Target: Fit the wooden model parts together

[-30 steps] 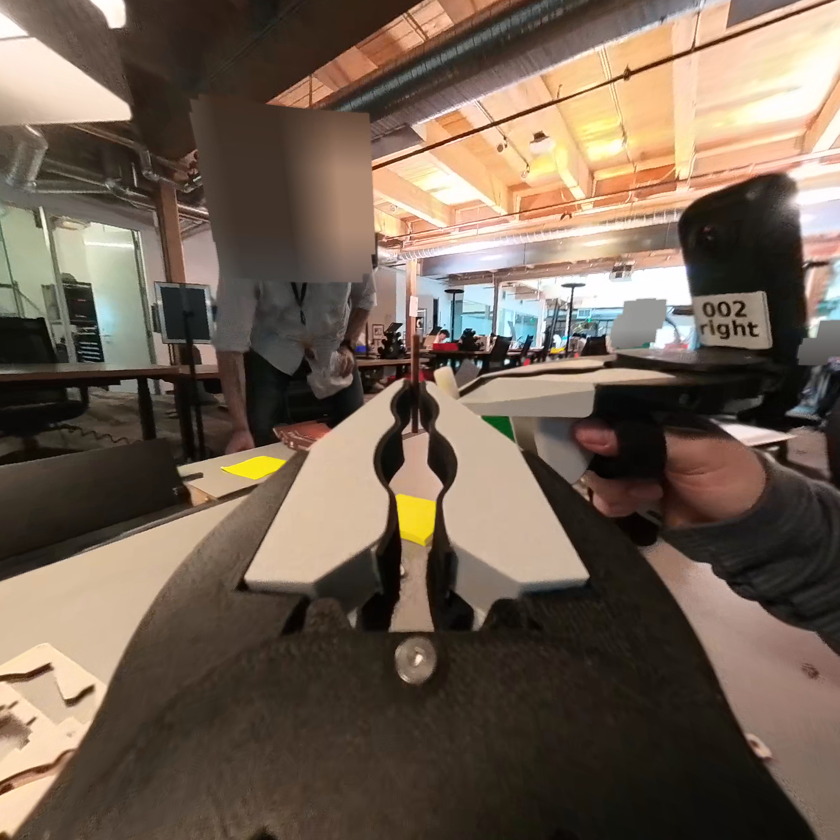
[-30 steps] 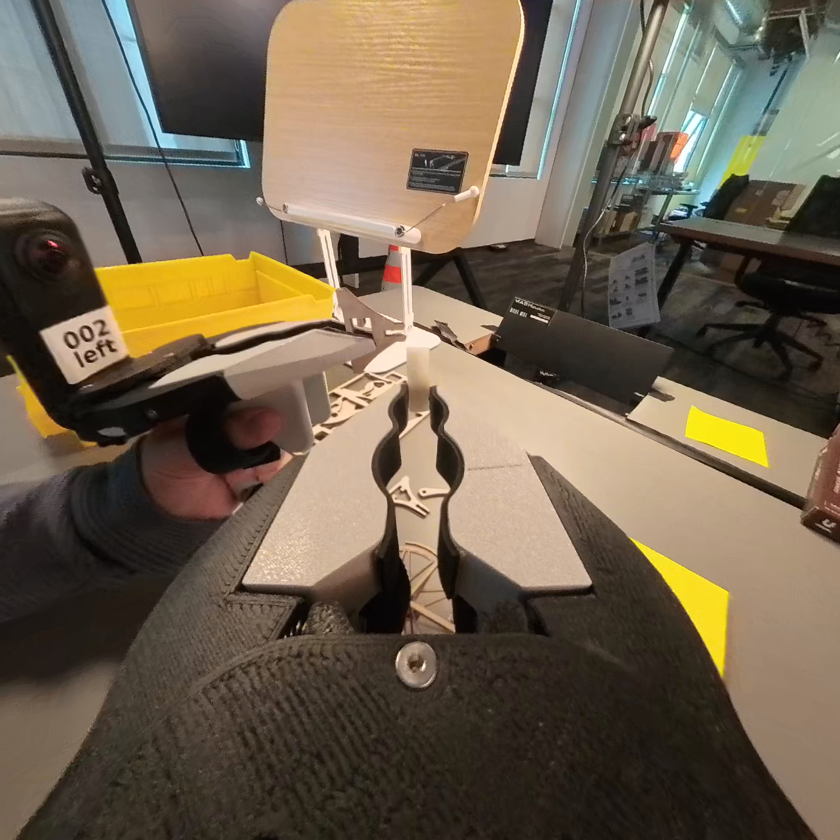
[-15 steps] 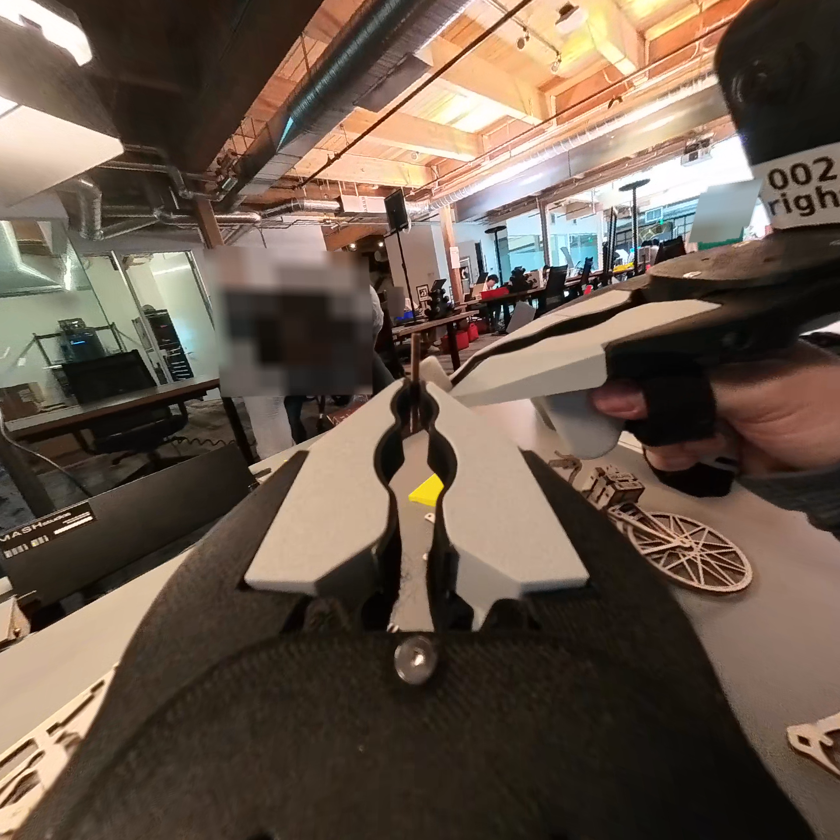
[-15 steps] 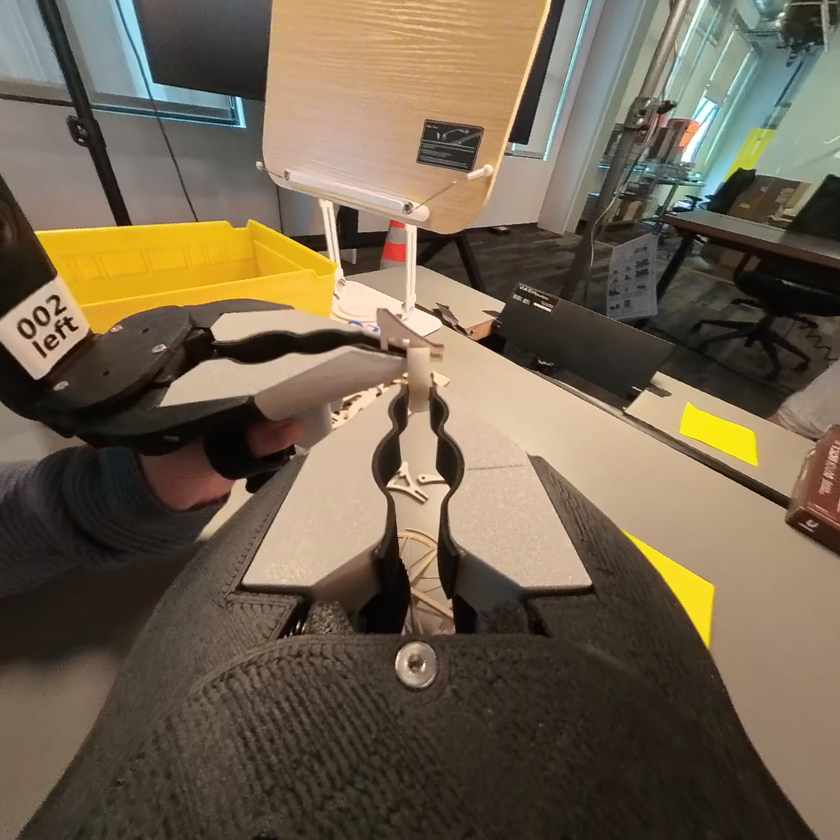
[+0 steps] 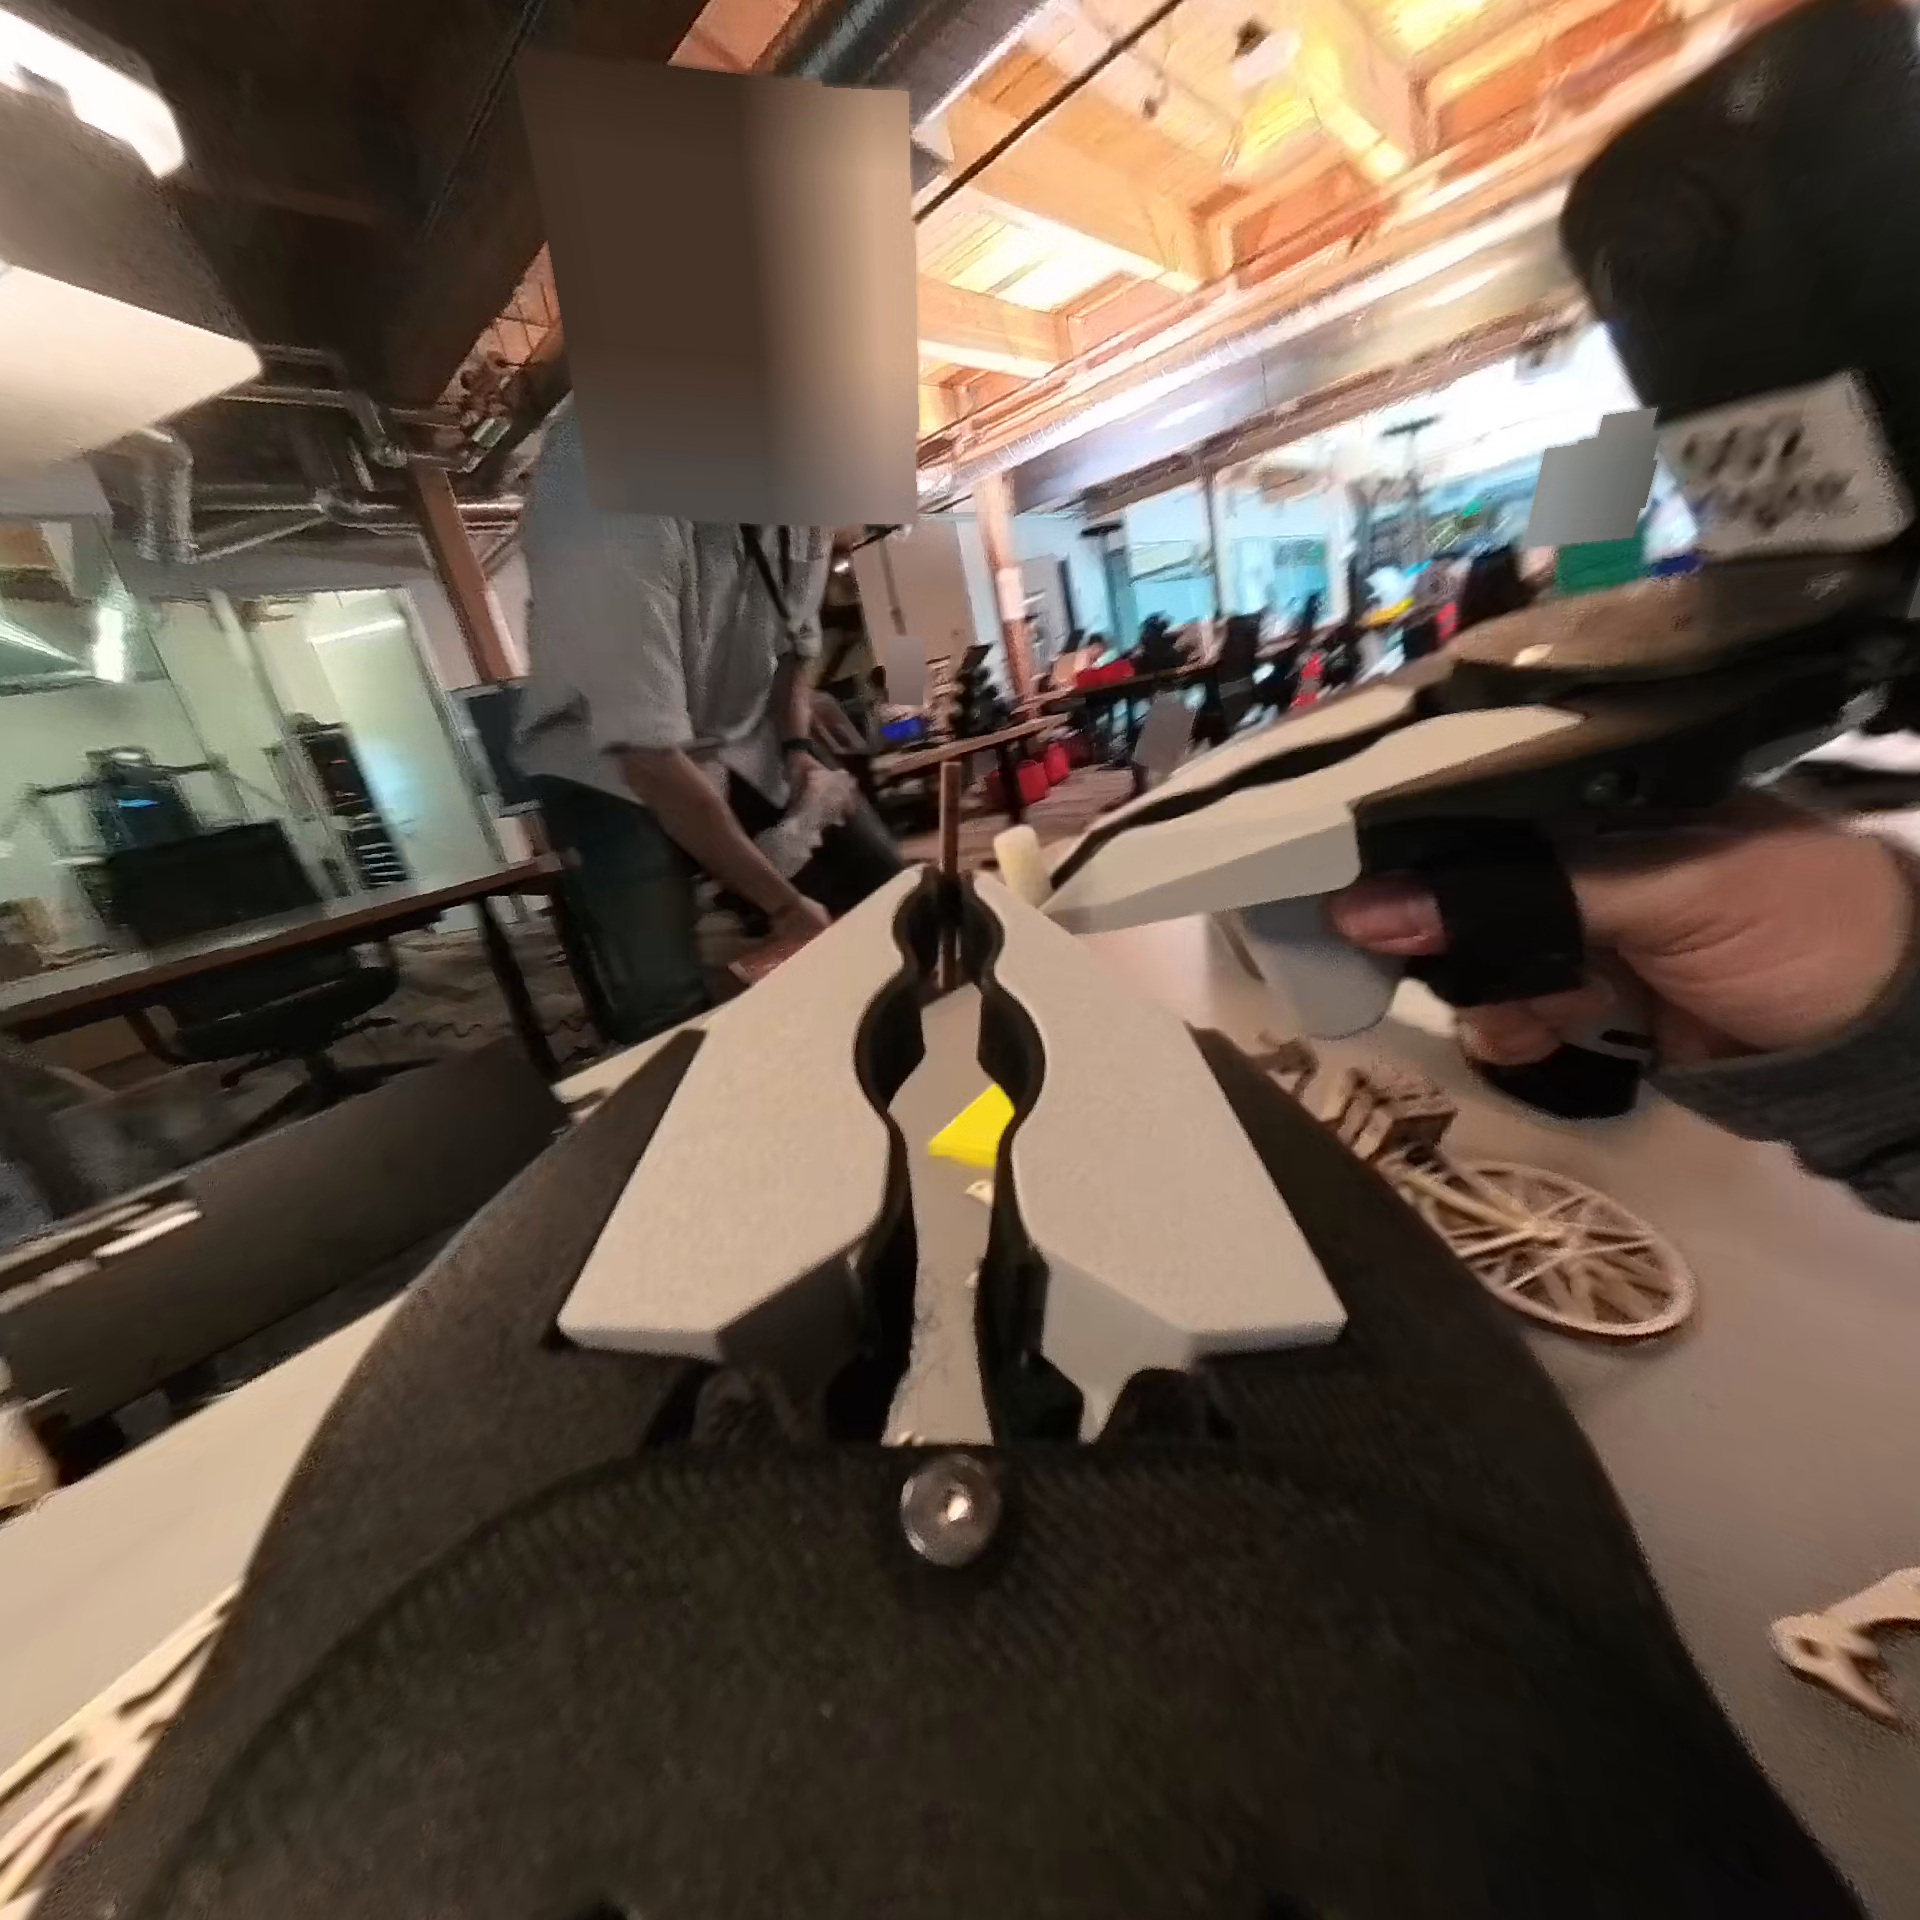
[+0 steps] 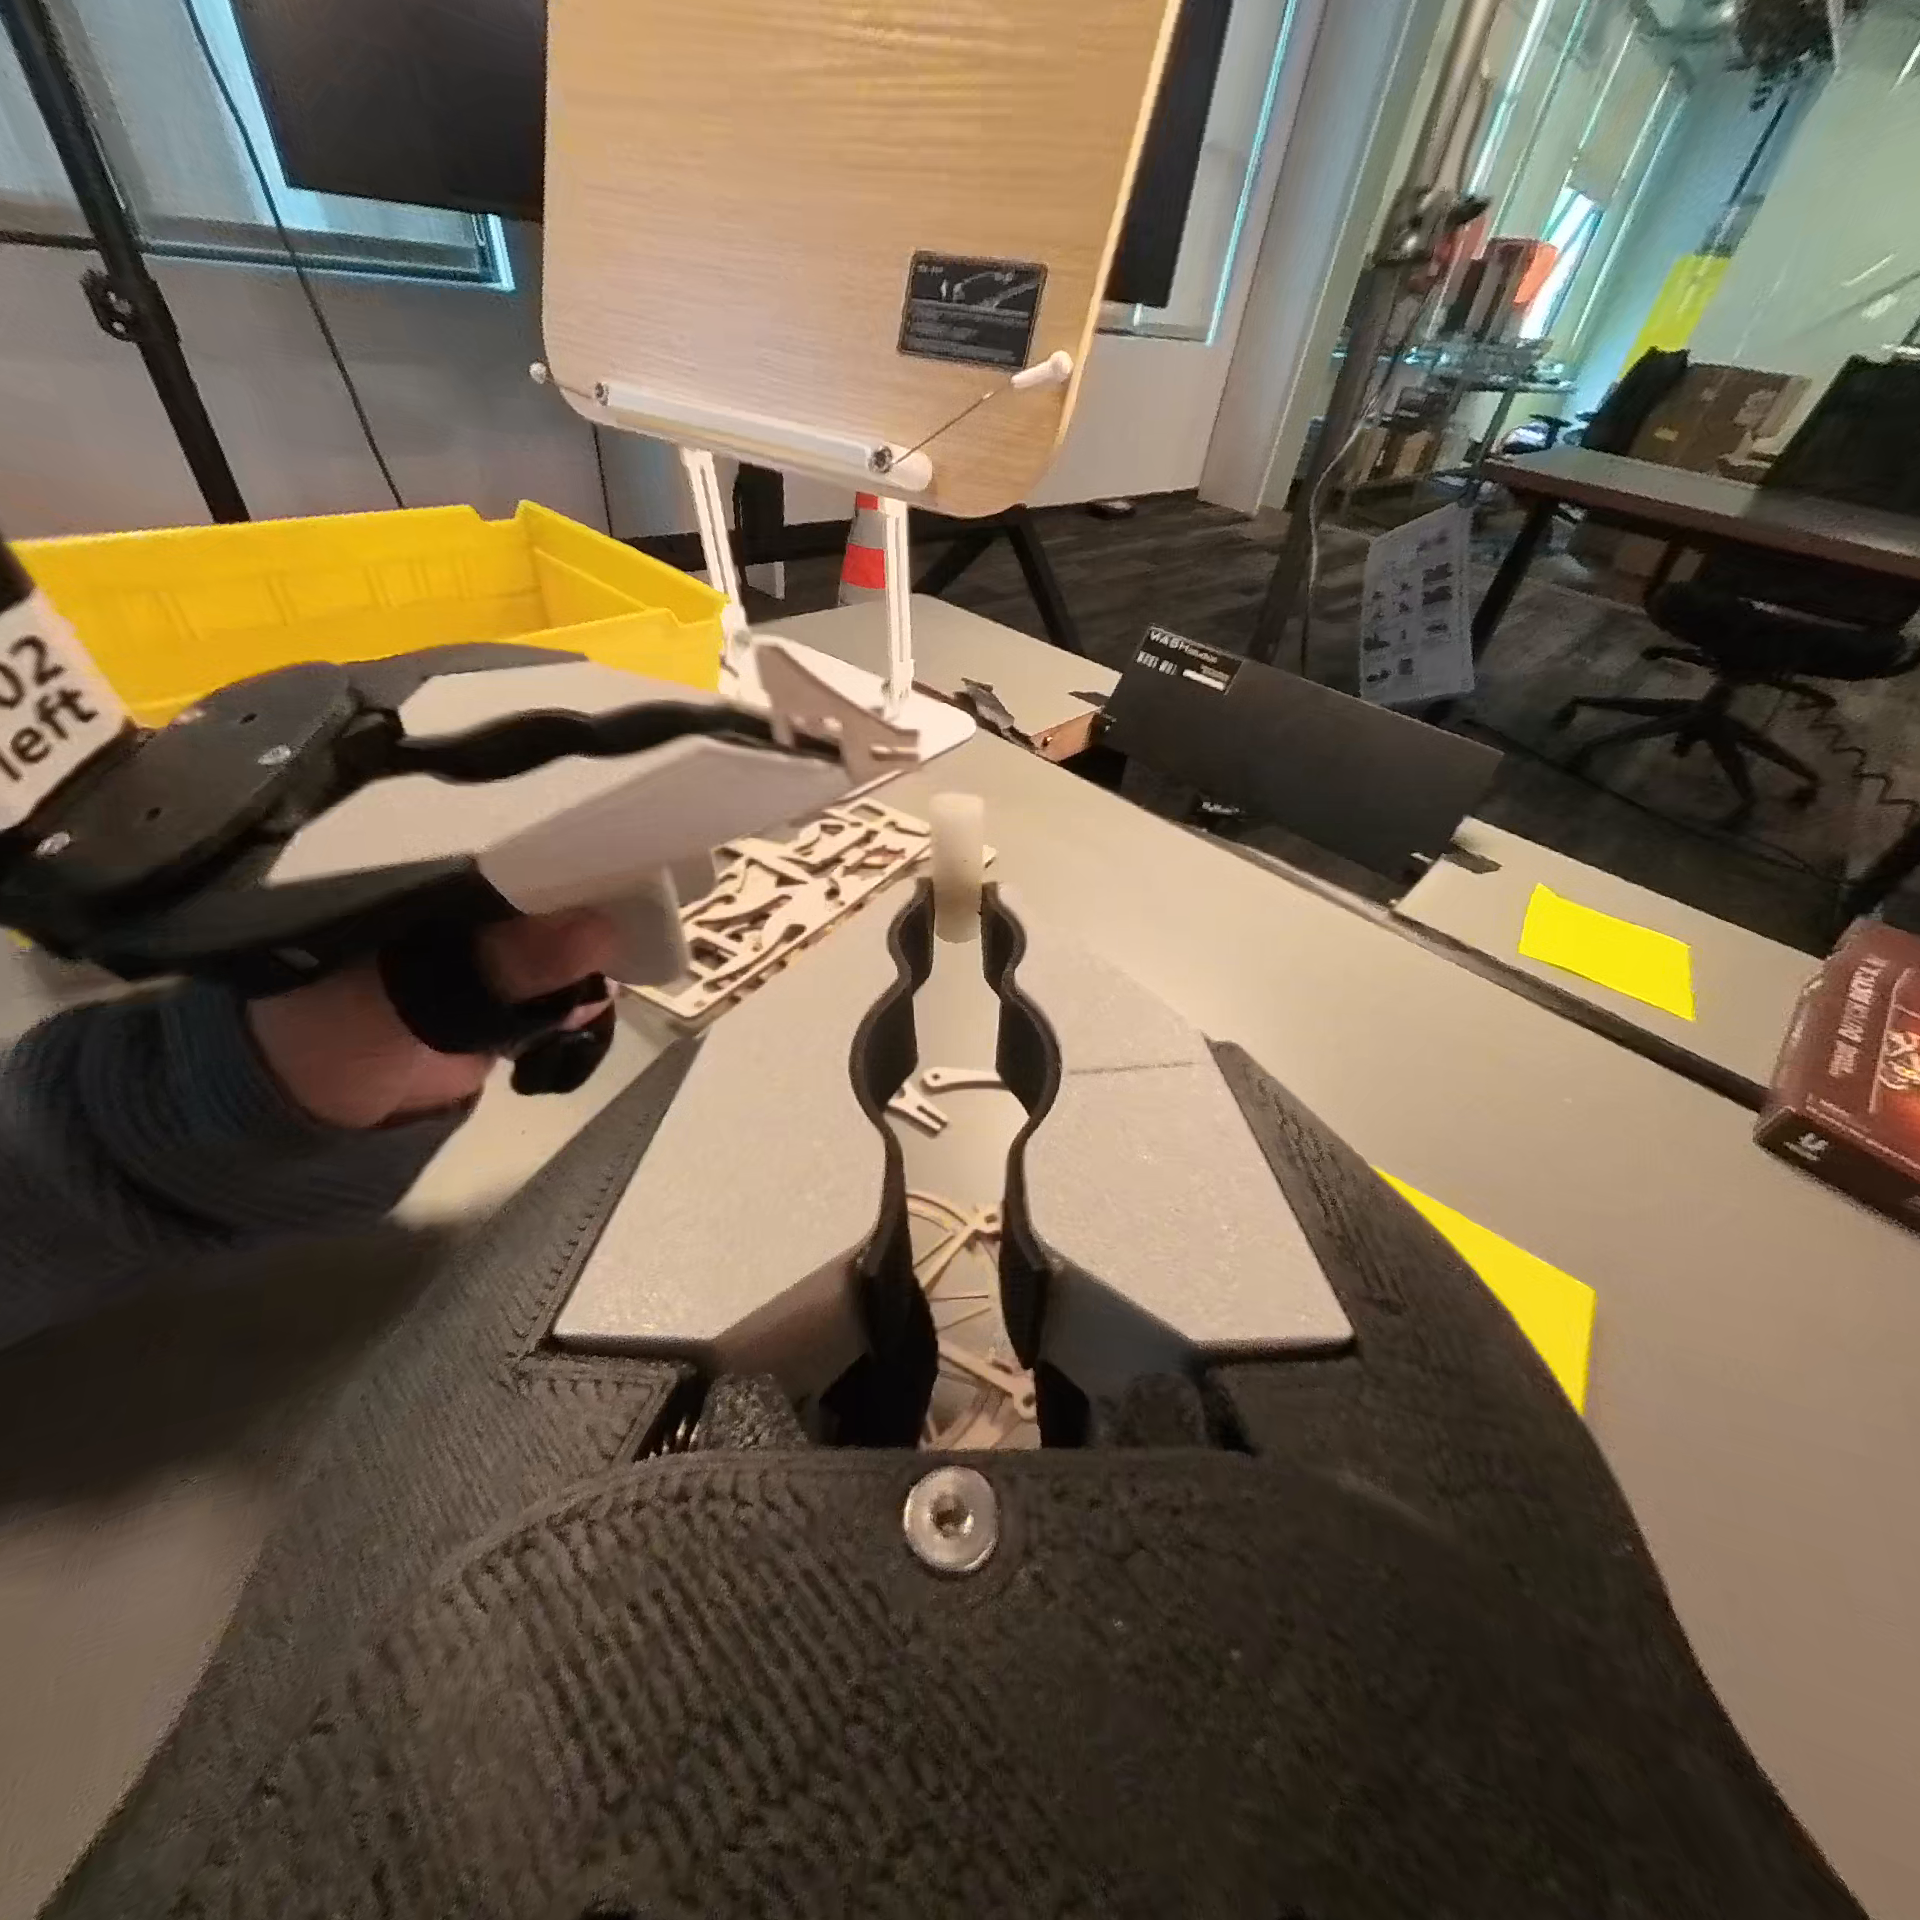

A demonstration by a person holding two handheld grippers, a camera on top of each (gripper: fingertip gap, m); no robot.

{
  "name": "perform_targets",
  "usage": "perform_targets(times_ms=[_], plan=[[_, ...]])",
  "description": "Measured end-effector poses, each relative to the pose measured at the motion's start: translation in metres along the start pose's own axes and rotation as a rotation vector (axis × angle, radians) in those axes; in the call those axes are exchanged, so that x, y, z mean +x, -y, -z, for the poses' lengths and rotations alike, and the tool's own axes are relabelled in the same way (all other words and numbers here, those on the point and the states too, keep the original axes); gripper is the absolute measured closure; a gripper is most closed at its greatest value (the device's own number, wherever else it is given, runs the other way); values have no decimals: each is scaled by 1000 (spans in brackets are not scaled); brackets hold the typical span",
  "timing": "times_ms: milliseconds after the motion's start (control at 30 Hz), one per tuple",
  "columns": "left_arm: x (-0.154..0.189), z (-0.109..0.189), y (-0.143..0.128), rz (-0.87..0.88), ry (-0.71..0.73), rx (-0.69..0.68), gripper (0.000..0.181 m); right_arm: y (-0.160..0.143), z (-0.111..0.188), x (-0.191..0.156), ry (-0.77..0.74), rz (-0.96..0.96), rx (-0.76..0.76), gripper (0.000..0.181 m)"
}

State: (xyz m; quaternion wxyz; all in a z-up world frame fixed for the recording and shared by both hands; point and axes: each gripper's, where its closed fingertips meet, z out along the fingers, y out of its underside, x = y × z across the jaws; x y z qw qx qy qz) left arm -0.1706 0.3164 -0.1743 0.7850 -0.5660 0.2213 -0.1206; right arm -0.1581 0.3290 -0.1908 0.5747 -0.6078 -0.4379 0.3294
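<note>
1. Left gripper point(image 5: 948, 902): fingers closed on a thin flat wooden piece point(image 6: 821, 709). In the left wrist view the piece point(image 5: 948, 831) shows edge-on, sticking up past the fingertips; in the right wrist view it shows flat-on, with notched edges, jutting from the tip of the left gripper point(image 6: 774, 732).
2. Right gripper point(image 6: 956, 902): fingers closed on a pale round peg point(image 6: 956, 847), which stands upright above the fingertips. In the left wrist view the peg point(image 5: 1016, 862) shows at the tip of the right gripper point(image 5: 1060, 896).
3. Relation: the wooden piece is up and to the left of the peg, close to it, with a gap; not touching.
4. Both grippers are held in the air above the grey desk point(image 6: 1299, 1018), each in a hand: left hand point(image 6: 416, 1039), right hand point(image 5: 1662, 956).
5. On the desk below the peg: a spoked wooden wheel point(image 5: 1538, 1257) joined to a small wooden frame point(image 5: 1371, 1101). The wheel also shows between the right fingers point(image 6: 951, 1288).
6. Left of the peg: a punched-out wooden sheet point(image 6: 790, 894) flat on the desk; behind it, a yellow bin point(image 6: 364, 603).
7. Behind the peg: a wooden board on a white stand point(image 6: 831, 229).
8. Right of the peg: a yellow note point(image 6: 1605, 948), a dark red box point(image 6: 1849, 1070) and a second yellow note point(image 6: 1496, 1309).
9. One loose wooden piece point(image 5: 1849, 1652) at the right edge of the left wrist view.
10. Left wrist view is blurred. A person point(image 5: 675, 727) stands beyond the desk.
</note>
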Motion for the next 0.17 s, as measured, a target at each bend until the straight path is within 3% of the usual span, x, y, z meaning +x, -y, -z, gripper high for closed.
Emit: perform_targets(times_ms=[67, 167], plan=[[6, 4, 13, 230, -163, 71, 180, 6, 4, 3, 13, -17, 47, 175], [13, 14, 37, 736, -471, 211, 180, 21, 10, -4, 38, 46, 153, 175]])
